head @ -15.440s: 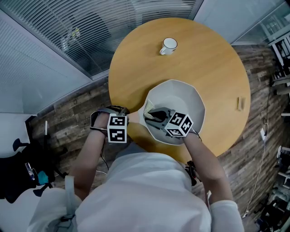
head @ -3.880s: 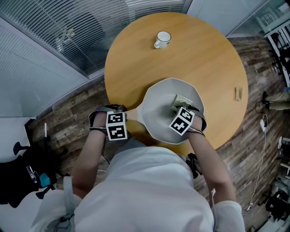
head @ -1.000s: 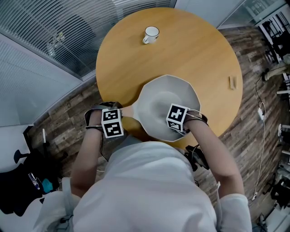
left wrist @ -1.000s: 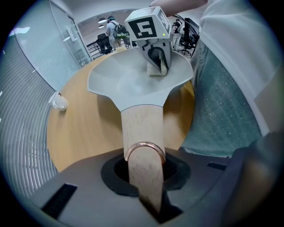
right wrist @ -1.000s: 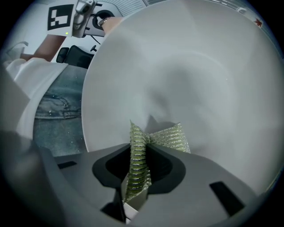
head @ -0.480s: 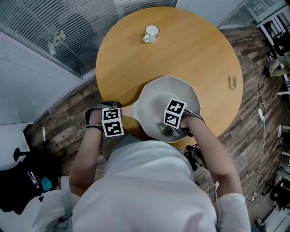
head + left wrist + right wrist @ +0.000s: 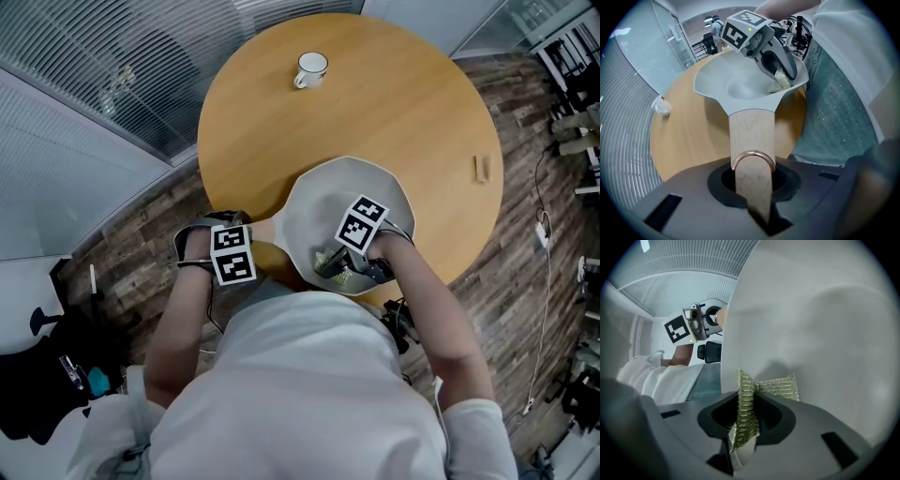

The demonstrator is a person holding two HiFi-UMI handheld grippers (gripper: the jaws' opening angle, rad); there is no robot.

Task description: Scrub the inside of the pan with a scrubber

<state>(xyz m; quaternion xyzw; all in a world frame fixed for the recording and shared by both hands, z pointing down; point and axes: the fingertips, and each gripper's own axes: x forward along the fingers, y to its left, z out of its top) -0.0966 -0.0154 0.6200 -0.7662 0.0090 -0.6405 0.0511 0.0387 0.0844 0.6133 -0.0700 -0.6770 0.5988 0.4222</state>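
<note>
Item: green-gold woven scrubber (image 7: 330, 263) (image 7: 780, 83) (image 7: 746, 413), folded. It lies against the inner wall at the near rim of the pale grey faceted pan (image 7: 361, 192) (image 7: 740, 79) (image 7: 825, 310), on the side closest to you.

Holder: your right gripper (image 7: 339, 267) (image 7: 787, 75) (image 7: 745, 427), jaws clenched on the scrubber's folded edge. It tips down into the pan with its marker cube uppermost. Your bare right forearm comes in from the lower right.

Pan support: your left gripper (image 7: 251, 230) (image 7: 752, 187), jaws grasping the light wooden handle (image 7: 267, 231) (image 7: 751, 136) near its end. A copper-coloured ring on the handle sits just ahead of the jaws. Your left forearm runs up from the lower left.

Setting: round wooden surface (image 7: 394, 103), with the pan at its near edge. A white mug (image 7: 310, 68) (image 7: 662, 107) stands well apart on the far side, and a small wooden block (image 7: 482, 170) sits off to the right.
</note>
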